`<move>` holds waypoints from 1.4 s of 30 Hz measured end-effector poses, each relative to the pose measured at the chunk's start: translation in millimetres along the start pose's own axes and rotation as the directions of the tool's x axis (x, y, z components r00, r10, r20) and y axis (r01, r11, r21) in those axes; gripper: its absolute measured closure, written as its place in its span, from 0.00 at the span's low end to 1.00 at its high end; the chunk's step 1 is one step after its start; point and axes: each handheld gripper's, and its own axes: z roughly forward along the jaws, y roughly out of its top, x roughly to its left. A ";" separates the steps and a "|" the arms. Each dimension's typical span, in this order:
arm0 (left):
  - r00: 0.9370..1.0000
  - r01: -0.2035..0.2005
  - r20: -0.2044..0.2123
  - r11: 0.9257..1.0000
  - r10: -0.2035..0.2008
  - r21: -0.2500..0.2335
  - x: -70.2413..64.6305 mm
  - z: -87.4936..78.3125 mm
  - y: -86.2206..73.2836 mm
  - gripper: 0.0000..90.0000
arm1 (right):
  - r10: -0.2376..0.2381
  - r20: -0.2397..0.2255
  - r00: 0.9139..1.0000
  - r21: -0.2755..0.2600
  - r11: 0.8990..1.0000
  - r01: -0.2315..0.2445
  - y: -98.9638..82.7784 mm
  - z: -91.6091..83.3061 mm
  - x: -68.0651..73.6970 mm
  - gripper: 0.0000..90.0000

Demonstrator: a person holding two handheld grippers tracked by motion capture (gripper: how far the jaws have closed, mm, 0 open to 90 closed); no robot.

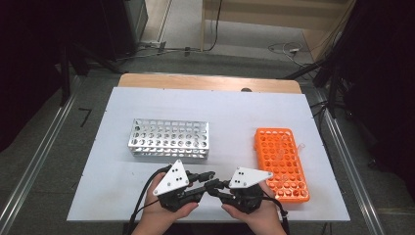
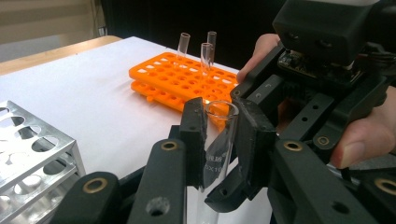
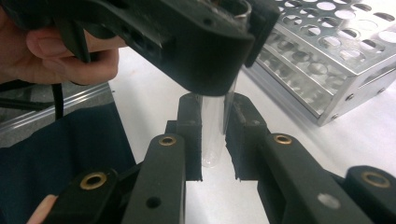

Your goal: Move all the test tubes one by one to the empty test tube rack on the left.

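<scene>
On white table sheet, grey floor

A lab bench setup: a white-topped desk carries a metal test-tube rack and an orange plastic rack holding glass tubes, with cables and dark equipment stands around it.

I see one clear glass test tube, open rim up, rounded bottom down, roughly upright, printed marking on its wall. It sits off the table near the front edge, between the steel rack and orange rack, clamped at both ends.
</scene>
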 end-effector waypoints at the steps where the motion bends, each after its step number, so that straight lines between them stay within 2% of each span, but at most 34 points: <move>1: 1.000 0.000 -0.001 1.000 0.000 0.000 0.1 0.0 0.0 0.83 | 0.000 -0.002 1.000 -0.001 1.000 0.000 0.0 0.0 0.2 0.82; 8: 1.000 -0.015 -0.019 1.000 0.015 0.000 -0.3 -0.9 0.9 0.84 | 0.001 -0.003 1.000 -0.009 1.000 -0.001 -0.5 0.2 -0.7 0.82; 11: 0.999 -0.017 -0.035 1.000 0.017 -0.001 0.7 -1.0 1.7 0.84 | 0.009 0.003 1.000 -0.029 1.000 -0.009 -0.3 -2.0 -1.6 0.64; 12: 0.999 -0.012 -0.038 1.000 0.012 -0.001 1.9 -1.6 2.1 0.84 | 0.009 0.003 1.000 -0.029 1.000 -0.009 -0.3 -2.0 -1.6 0.64; 13: 0.999 -0.005 -0.040 1.000 0.004 -0.006 3.3 -2.2 2.5 0.84 | 0.010 0.004 1.000 -0.040 0.999 -0.010 0.1 -3.9 -2.1 0.59; 14: 0.999 0.001 -0.047 1.000 -0.002 -0.009 4.8 -3.0 2.8 0.84 | 0.003 0.003 1.000 -0.055 0.998 -0.003 0.9 -8.4 -2.7 0.50; 15: 0.999 0.005 -0.051 1.000 -0.006 -0.012 5.9 -3.2 3.2 0.84 | 0.003 0.003 1.000 -0.055 0.998 -0.003 0.9 -8.4 -2.7 0.50; 16: 0.998 0.004 -0.058 1.000 -0.004 -0.010 6.9 -3.4 3.9 0.84 | -0.010 0.008 1.000 -0.071 0.997 0.010 1.5 -13.8 -4.1 0.42; 17: 0.998 0.004 -0.061 1.000 -0.004 -0.009 7.9 -3.6 4.7 0.84 | -0.010 0.008 1.000 -0.071 0.997 0.010 1.5 -13.8 -4.1 0.42; 19: 0.998 0.007 -0.065 1.000 -0.008 -0.015 10.2 -4.7 6.8 0.84 | -0.016 0.018 1.000 -0.087 0.996 0.018 1.7 -20.0 -6.8 0.36; 20: 0.998 0.007 -0.067 1.000 -0.009 -0.020 11.6 -5.3 8.2 0.84 | -0.013 0.024 1.000 -0.104 0.994 0.016 1.3 -26.7 -10.7 0.26; 21: 0.997 0.009 -0.071 1.000 -0.010 -0.022 13.1 -5.9 9.5 0.84 | -0.013 0.024 1.000 -0.104 0.994 0.016 1.3 -26.7 -10.7 0.26; 23: 0.997 0.017 -0.075 0.999 -0.019 -0.030 16.8 -7.5 12.6 0.84 | -0.005 0.031 1.000 -0.125 0.992 0.009 0.6 -38.6 -17.8 0.13; 24: 0.997 0.019 -0.077 0.999 -0.022 -0.034 18.7 -8.0 13.9 0.84 | -0.005 0.031 1.000 -0.125 0.992 0.009 0.6 -38.6 -17.8 0.13; 27: 0.996 0.027 -0.087 0.999 -0.031 -0.039 24.4 -8.6 17.4 0.84 | 0.004 0.046 0.999 -0.150 0.989 0.003 -0.9 -52.2 -24.6 0.01; 32: 0.994 0.032 -0.100 0.999 -0.035 -0.034 34.9 -6.8 22.6 0.84 | 0.029 0.082 0.996 -0.180 0.984 -0.014 -8.8 -72.2 -35.3 0.00; 36: 0.992 0.050 -0.111 0.998 -0.054 -0.035 44.8 -3.8 28.1 0.84 | 0.059 0.111 0.992 -0.208 0.978 -0.035 -16.6 -87.6 -43.5 0.00; 42: 0.989 0.057 -0.134 0.997 -0.063 -0.044 61.5 3.0 37.2 0.84 | 0.090 0.152 0.984 -0.229 0.972 -0.054 -28.4 -110.5 -57.5 0.00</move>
